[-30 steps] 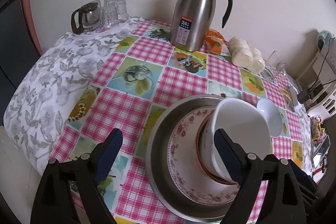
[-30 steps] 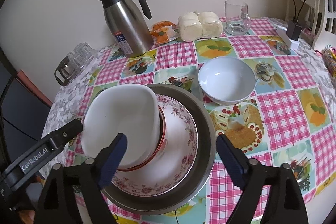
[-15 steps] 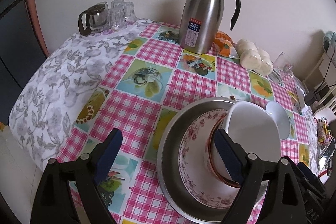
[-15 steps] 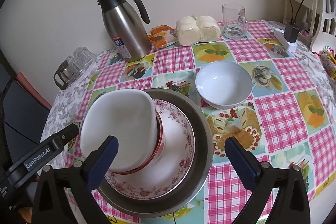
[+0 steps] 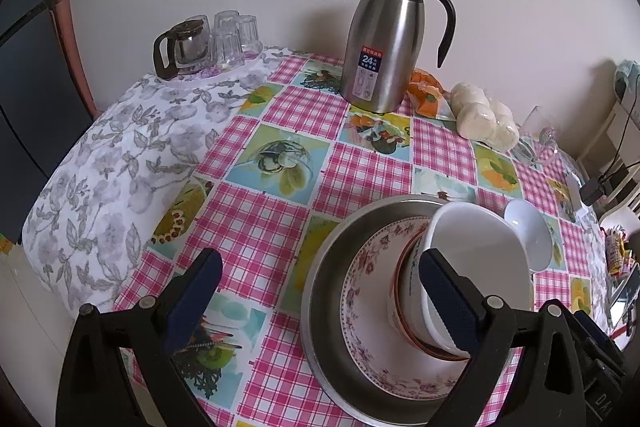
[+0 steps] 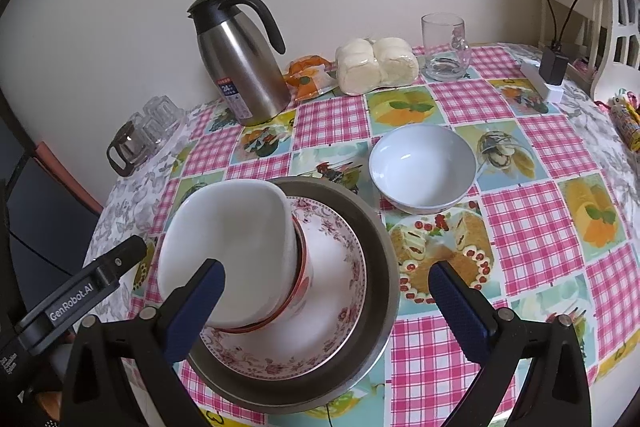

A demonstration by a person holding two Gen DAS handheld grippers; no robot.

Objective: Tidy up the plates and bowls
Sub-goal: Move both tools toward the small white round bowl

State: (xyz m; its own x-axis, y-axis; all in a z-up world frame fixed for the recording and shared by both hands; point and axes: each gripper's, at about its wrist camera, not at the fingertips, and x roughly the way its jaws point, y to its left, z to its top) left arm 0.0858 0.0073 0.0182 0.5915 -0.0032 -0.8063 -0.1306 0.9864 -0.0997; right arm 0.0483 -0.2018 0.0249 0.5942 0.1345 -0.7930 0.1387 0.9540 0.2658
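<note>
Left gripper [image 5: 320, 291] jaws opening, nothing pinched; right gripper [image 6: 328, 293] spread wide, empty. Steel basin [image 6: 384, 247] nearest on checked tablecloth [image 6: 532, 219], holding floral plate [image 6: 340, 291]; on plate, red-rimmed bowl [image 6: 302, 279] with white bowl [image 6: 232, 239] nested inside, both tilted. Pale bowl [image 6: 422, 167] empty, just beside basin. "GenRobot.AI" read on left tool arm. Farther back: thermos jug [image 6: 240, 63], label "24"; wrapped buns [image 6: 376, 65]; glass mug [image 6: 444, 47].
</note>
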